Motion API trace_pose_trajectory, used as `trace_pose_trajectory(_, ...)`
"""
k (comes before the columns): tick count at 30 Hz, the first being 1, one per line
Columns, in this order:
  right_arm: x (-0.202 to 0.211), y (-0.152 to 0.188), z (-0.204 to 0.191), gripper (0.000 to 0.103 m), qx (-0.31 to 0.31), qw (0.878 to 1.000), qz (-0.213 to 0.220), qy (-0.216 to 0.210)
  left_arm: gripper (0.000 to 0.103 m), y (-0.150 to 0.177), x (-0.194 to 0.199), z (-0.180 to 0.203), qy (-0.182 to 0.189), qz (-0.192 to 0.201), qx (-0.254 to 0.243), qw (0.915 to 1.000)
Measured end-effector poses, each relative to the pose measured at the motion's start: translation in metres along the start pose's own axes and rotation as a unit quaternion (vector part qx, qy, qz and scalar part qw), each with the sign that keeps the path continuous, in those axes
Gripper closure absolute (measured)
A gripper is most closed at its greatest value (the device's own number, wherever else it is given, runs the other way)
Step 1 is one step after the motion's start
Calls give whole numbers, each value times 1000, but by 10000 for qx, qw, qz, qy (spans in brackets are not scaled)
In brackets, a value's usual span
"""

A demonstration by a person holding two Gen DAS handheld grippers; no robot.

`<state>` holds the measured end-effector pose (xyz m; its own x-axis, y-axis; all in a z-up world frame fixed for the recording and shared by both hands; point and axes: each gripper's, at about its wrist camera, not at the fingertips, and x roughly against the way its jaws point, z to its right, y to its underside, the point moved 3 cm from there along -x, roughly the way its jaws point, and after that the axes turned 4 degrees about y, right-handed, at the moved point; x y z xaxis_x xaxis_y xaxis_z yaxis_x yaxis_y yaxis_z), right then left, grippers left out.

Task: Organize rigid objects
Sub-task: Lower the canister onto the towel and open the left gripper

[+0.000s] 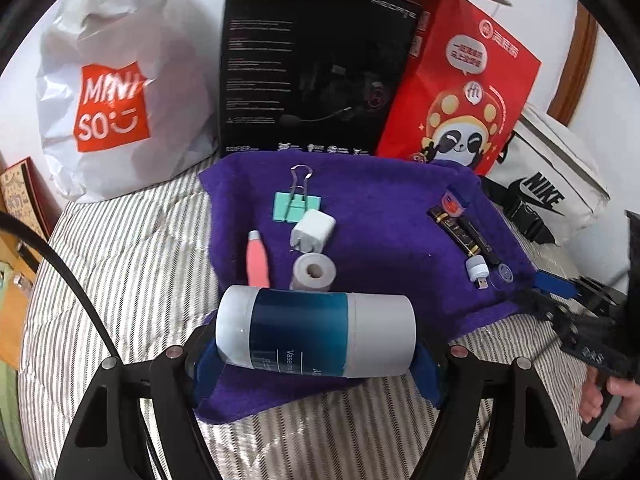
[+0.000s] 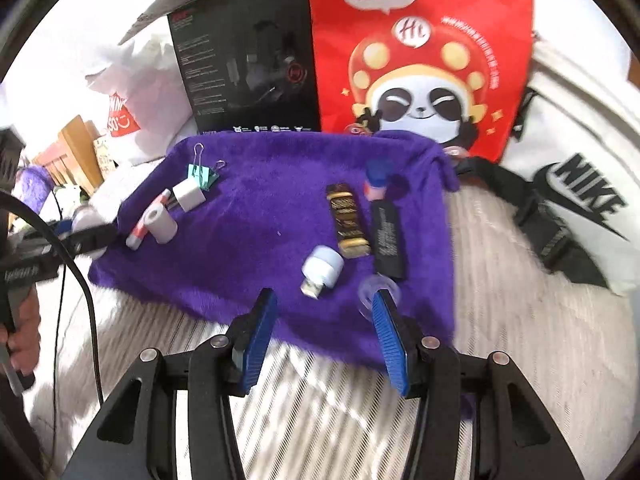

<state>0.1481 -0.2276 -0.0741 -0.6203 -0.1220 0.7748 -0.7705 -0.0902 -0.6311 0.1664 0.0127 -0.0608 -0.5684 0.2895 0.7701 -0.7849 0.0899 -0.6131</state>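
The small things look sorted into two rows on a purple towel spread over a striped bed cover, which suggests the job is to line rigid items up by group. Toward the towel's left edge sit a mint binder clip, a white charger plug, a pink tube and a small grey roll, close together, running from the far edge toward the near one. At the towel's near left corner the left gripper is clamped on a white and blue bottle, held crosswise so it can probably be set down in line with that row; its label reads "Vaseline" in part. Toward the right edge lie a blue-capped stick, a gold and black battery, a black bar, a small white USB lamp and a clear round piece. The right gripper hangs over the near edge with its blue pads spread wide and nothing between them. Behind the far edge stand a "MINISO" bag, a black "EDIFIER" box also marked "HECATE", a red panda bag saying "Hi", and a white "NIKE" bag.
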Motion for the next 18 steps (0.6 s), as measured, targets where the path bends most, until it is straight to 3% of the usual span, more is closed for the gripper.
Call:
trace_pose_trajectory(8,34,49,9,53,-82,9991,336,253,27,-18,-15,32,47,-36,-394,9992)
trace_pose_trajectory(18,22,84,16,53,-428,9987,205,164,27,-35,-62,69,-27,-336,-693,9970)
